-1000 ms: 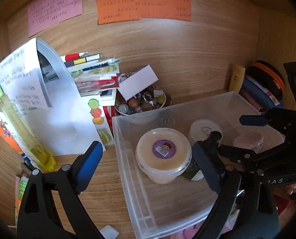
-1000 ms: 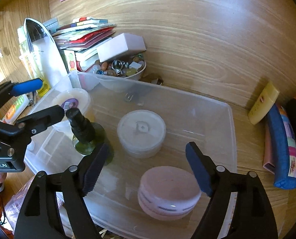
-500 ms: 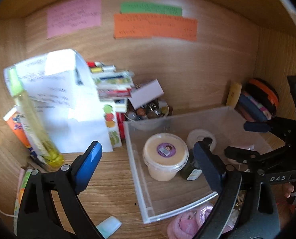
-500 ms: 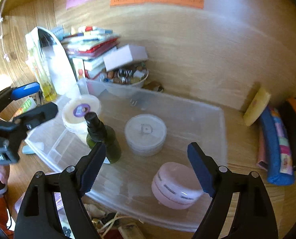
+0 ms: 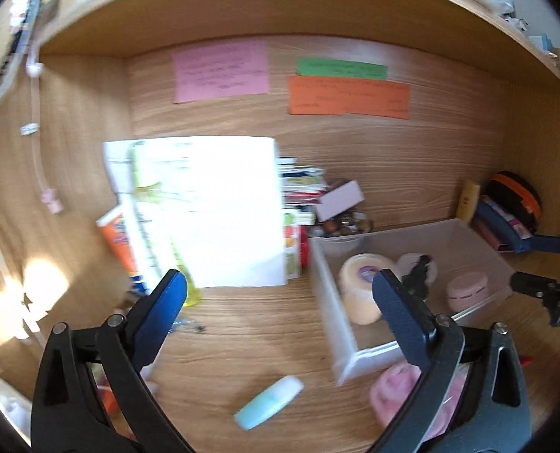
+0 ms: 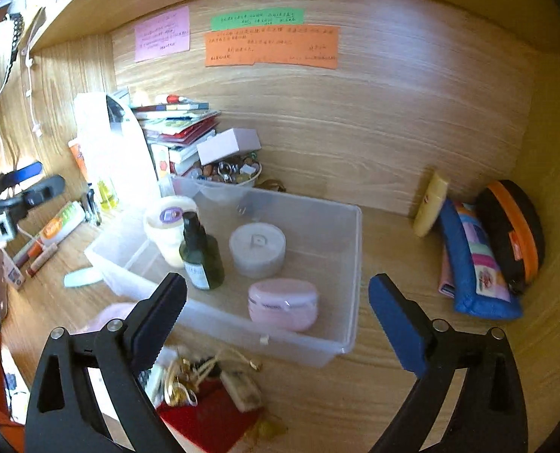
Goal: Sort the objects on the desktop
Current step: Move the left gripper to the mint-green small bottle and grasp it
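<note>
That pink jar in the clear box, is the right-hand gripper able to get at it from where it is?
Probably yes. The right gripper hangs open and empty just above the pink jar, which sits near the front wall of the open-topped clear box. Nothing covers it; the green bottle stands clear to its left.

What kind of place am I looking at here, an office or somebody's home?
Most likely a personal study desk at home or in a dorm, set in a wooden alcove under a shelf. Handwritten sticky notes hang on the back panel, books are stacked beside a clear plastic bin of cosmetic jars, and pencil cases lean in the corner.
</note>
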Tool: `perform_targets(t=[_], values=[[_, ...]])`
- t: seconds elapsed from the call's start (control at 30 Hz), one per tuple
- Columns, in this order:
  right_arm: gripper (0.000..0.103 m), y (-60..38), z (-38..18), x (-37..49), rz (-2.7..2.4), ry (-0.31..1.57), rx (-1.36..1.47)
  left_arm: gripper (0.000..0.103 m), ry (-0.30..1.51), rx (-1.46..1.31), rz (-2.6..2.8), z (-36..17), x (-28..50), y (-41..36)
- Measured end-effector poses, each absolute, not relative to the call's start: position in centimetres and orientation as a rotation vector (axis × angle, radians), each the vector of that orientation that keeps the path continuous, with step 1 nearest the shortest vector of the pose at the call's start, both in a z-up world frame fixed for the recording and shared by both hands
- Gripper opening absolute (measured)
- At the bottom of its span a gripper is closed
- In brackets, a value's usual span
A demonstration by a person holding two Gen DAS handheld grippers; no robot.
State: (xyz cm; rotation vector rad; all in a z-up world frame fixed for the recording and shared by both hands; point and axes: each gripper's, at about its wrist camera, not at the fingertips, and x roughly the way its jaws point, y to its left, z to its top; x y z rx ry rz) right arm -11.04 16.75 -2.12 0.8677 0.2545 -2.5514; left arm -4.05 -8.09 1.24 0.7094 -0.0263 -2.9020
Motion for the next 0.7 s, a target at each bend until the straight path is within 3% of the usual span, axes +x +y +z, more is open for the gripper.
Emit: perform_targets(t=[0.23, 0.7], values=[[0.097, 17.4, -4.0, -10.4, -2.555, 0.314, 0.953, 0.101, -0.031, 0.765, -2.811, 0.1, -1.9, -10.5], [0.097, 17.9, -7.0, -8.7, -2.504, 0.321, 1.072, 0.101, -0.013, 1.078, -2.751, -7.1, -1.6, -10.5]])
